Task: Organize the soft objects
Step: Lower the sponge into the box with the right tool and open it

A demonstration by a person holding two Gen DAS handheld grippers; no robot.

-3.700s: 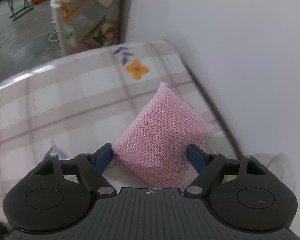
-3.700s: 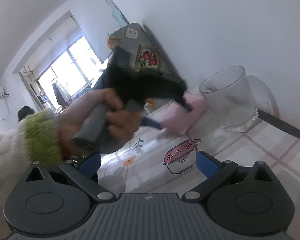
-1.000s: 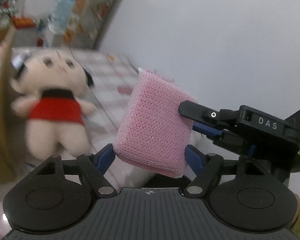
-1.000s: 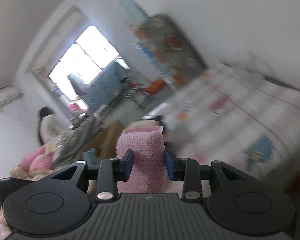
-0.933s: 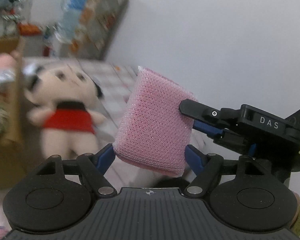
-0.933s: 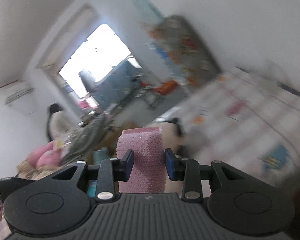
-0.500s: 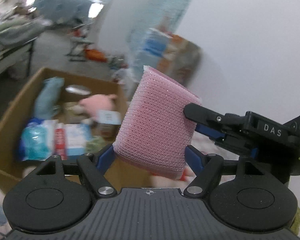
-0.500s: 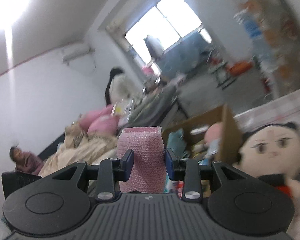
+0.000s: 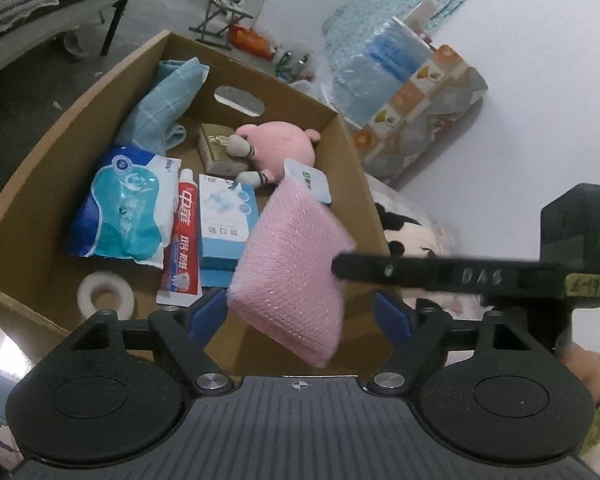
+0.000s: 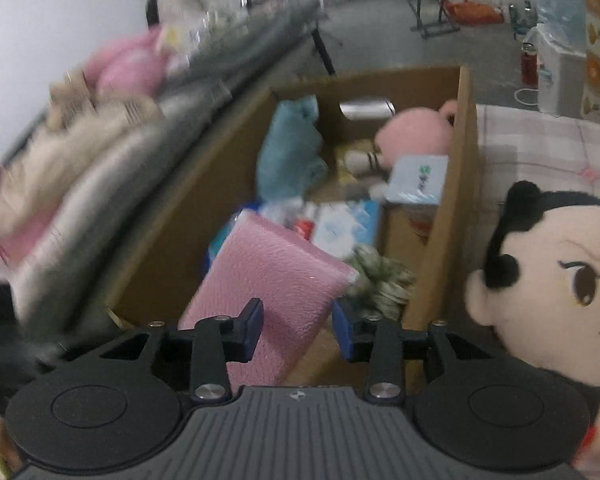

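A pink mesh sponge (image 9: 292,268) hangs tilted over the near right corner of an open cardboard box (image 9: 352,152). My left gripper (image 9: 299,315) is opening; the sponge leans by its left pad and a gap shows at the right pad. The right gripper's finger (image 9: 364,268) reaches in from the right against the sponge's edge. In the right wrist view the sponge (image 10: 268,292) slants between the jaws of my right gripper (image 10: 297,328), which are opening, with a thin gap at the right pad. A black-haired doll (image 10: 552,280) sits right of the box (image 10: 460,184).
Inside the box lie a pink plush (image 9: 284,144), a blue cloth (image 9: 168,96), a wipes pack (image 9: 124,208), toothpaste (image 9: 182,236) and a tape roll (image 9: 106,294). A checked tablecloth (image 10: 540,144) lies behind the doll. A bed frame stands left of the box.
Both grippers have swung from the doll on the table to above the cardboard box. The sponge, held upright before, now tilts and both pairs of pads have eased apart.
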